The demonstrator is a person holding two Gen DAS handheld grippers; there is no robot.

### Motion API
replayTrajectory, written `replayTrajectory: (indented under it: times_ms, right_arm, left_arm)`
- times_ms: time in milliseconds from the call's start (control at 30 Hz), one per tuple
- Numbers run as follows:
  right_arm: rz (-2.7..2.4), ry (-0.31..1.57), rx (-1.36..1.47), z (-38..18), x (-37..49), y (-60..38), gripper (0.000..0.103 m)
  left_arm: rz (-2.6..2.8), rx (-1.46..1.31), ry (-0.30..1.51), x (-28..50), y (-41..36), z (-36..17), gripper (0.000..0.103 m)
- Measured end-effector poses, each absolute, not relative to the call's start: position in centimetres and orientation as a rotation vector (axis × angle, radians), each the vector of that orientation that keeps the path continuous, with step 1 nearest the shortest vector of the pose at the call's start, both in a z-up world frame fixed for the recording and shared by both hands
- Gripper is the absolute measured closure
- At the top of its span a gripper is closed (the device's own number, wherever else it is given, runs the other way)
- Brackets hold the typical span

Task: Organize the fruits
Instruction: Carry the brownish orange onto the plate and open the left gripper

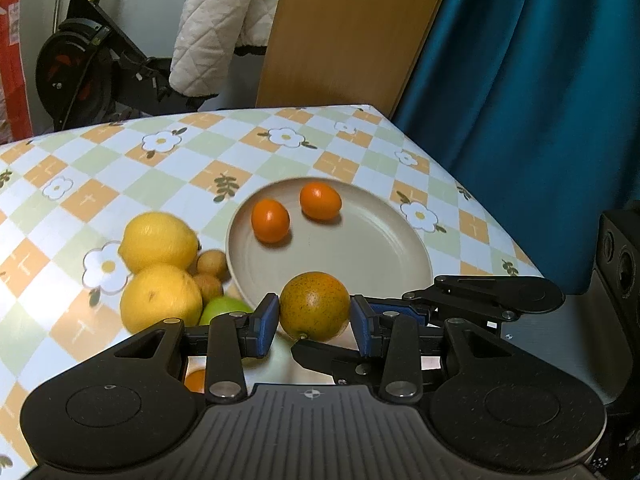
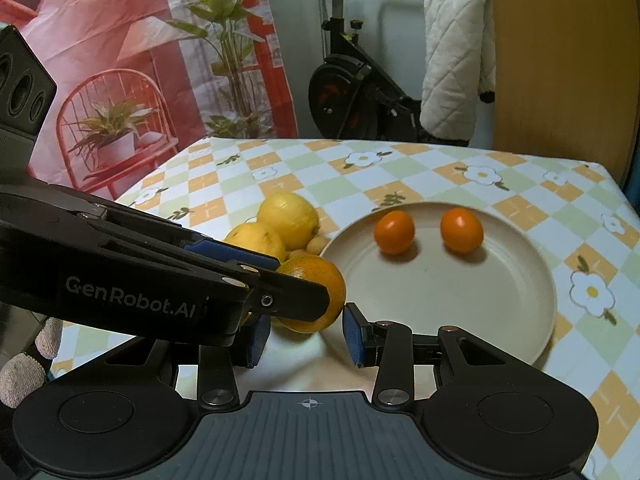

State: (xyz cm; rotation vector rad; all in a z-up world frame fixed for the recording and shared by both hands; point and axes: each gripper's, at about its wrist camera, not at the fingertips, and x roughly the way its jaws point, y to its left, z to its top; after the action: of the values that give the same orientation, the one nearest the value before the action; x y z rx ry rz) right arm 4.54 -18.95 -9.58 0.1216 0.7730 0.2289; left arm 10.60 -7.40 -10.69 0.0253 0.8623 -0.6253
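the speckled orange (image 1: 314, 306) sits between the blue pads (image 1: 269, 319) of the left gripper (image 1: 314, 320), pinched on both sides, over the near rim of the plate (image 1: 360, 248). no table surface can be seen touching its underside, so it appears lifted clear, though this cannot be confirmed. the hold across the widest part of the fruit keeps a round, smooth object from rolling out.

in the right wrist view the same orange (image 2: 320, 280) shows partly hidden behind the left gripper's black finger, at the near left edge of the plate (image 2: 500, 312). the right gripper (image 2: 306, 334) lies just near of it, its pads (image 2: 353, 334) standing a little apart with nothing between them. judged role: standby, or support close to the transfer.

on the plate's far half lie two small oranges (image 1: 270, 221) (image 1: 321, 201), apart from each other. this suggests the plate is the collection point for orange fruit.

left of the plate, on the checked tablecloth (image 1: 168, 168), the unsorted group is packed together: two lemons (image 1: 158, 242) (image 1: 160, 300), two small brown fruits (image 1: 211, 263) (image 1: 208, 286) and a green fruit (image 1: 224, 308) partly hidden by the left gripper.

judged step: carry the held orange onto bare plate area near the centre, clear of the two small ones, then release low to prevent rolling.
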Motion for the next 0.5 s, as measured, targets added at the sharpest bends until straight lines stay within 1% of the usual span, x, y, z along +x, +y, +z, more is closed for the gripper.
replayTrajectory:
  times_ms: [500]
  right_arm:
    - [0.215, 0.795, 0.115, -11.6, 10.3, -21.2, 0.067]
  left_arm:
    - [-0.588, 0.019, 0.905, 16.5, -9.3, -12.6, 0.062]
